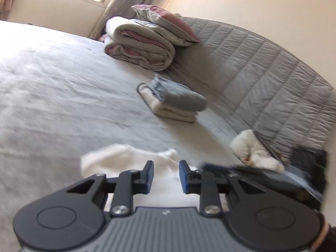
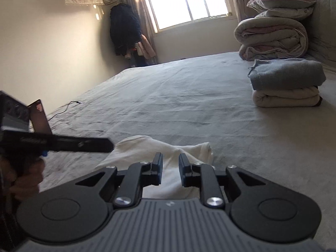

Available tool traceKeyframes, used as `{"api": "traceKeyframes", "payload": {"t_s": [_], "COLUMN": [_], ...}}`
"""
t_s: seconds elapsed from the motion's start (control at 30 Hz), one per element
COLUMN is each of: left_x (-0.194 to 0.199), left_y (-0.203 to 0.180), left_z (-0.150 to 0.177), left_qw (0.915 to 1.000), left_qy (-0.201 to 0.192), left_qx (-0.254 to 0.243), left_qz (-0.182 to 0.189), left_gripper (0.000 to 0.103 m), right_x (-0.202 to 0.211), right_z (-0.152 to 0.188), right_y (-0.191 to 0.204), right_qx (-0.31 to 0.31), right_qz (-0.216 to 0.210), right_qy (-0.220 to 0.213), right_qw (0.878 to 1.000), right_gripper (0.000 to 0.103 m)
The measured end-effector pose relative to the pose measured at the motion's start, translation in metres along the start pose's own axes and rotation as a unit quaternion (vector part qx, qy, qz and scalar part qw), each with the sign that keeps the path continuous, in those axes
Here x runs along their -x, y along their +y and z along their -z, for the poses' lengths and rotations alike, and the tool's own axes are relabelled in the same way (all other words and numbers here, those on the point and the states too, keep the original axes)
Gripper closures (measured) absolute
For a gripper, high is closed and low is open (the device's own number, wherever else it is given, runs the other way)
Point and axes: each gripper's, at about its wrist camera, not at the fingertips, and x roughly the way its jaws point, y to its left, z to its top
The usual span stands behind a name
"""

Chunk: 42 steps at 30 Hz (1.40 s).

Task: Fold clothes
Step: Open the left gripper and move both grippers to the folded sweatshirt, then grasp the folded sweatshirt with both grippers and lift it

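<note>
Both tongs, left (image 1: 166, 176) and right (image 2: 170, 169), slightly spread, pinching nothing, above white garment (image 2: 168, 153); folded stack (image 2: 286, 84) at two o'clock.

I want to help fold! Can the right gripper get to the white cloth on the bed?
Probably yes. The white cloth lies right under and ahead of the right gripper, whose jaws stand apart with nothing between them. The left gripper is off to the side, not blocking.
</note>
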Motion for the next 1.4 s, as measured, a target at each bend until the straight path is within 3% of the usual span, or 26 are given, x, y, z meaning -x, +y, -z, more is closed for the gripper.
{"api": "traceKeyframes", "payload": {"t_s": [0.13, 0.27, 0.33, 0.47, 0.53, 0.67, 0.83, 0.93, 1.0, 1.13, 1.23, 1.33, 1.4], "left_x": [-0.026, -0.049, -0.058, -0.055, -0.047, -0.022, 0.015, 0.031, 0.035, 0.035, 0.034, 0.03, 0.026], "left_y": [0.016, 0.03, 0.034, 0.032, 0.03, 0.03, 0.039, 0.05, 0.059, 0.069, 0.076, 0.078, 0.075], "left_z": [-0.005, -0.002, 0.001, -0.005, -0.009, -0.004, 0.013, 0.03, 0.041, 0.054, 0.065, 0.075, 0.078], "left_qw": [0.9994, 0.9978, 0.9968, 0.9946, 0.9938, 0.9938, 0.9889, 0.9811, 0.9728, 0.9564, 0.9453, 0.9379, 0.9378], "left_qy": [0.003, 0.011, 0.011, 0.013, 0.015, 0.031, 0.034, 0.047, 0.066, 0.111, 0.122, 0.115, 0.11], "left_qx": [0.014, 0.025, 0.019, 0.037, 0.051, 0.076, 0.132, 0.183, 0.22, 0.27, 0.301, 0.324, 0.325], "left_qz": [-0.031, -0.06, -0.076, -0.096, -0.097, -0.075, -0.058, -0.042, -0.028, 0.002, 0.029, 0.044, 0.049], "left_gripper": [0.077, 0.079, 0.087, 0.089, 0.084, 0.059, 0.052, 0.05, 0.05, 0.05, 0.05, 0.05, 0.05], "right_x": [0.007, 0.007, 0.002, 0.002, 0.006, 0.014, 0.029, 0.033, 0.032, 0.023, 0.018, 0.014, 0.011], "right_z": [0.011, 0.023, 0.029, 0.027, 0.024, 0.018, 0.015, 0.022, 0.031, 0.052, 0.064, 0.064, 0.063], "right_y": [0.021, 0.029, 0.029, 0.023, 0.017, 0.004, -0.011, -0.026, -0.039, -0.062, -0.069, -0.066, -0.062], "right_qx": [0.048, 0.092, 0.109, 0.092, 0.063, -0.021, -0.114, -0.189, -0.249, -0.385, -0.442, -0.458, -0.462], "right_qz": [-0.028, -0.012, 0.003, -0.002, -0.016, -0.062, -0.074, -0.068, -0.07, -0.096, -0.102, -0.107, -0.105], "right_qy": [0.023, 0.047, 0.071, 0.075, 0.075, 0.08, 0.074, 0.087, 0.096, 0.127, 0.146, 0.145, 0.141], "right_qw": [0.998, 0.995, 0.991, 0.993, 0.995, 0.995, 0.988, 0.976, 0.961, 0.909, 0.879, 0.87, 0.869], "right_gripper": [0.081, 0.082, 0.086, 0.087, 0.081, 0.057, 0.038, 0.035, 0.034, 0.034, 0.034, 0.03, 0.026]}}
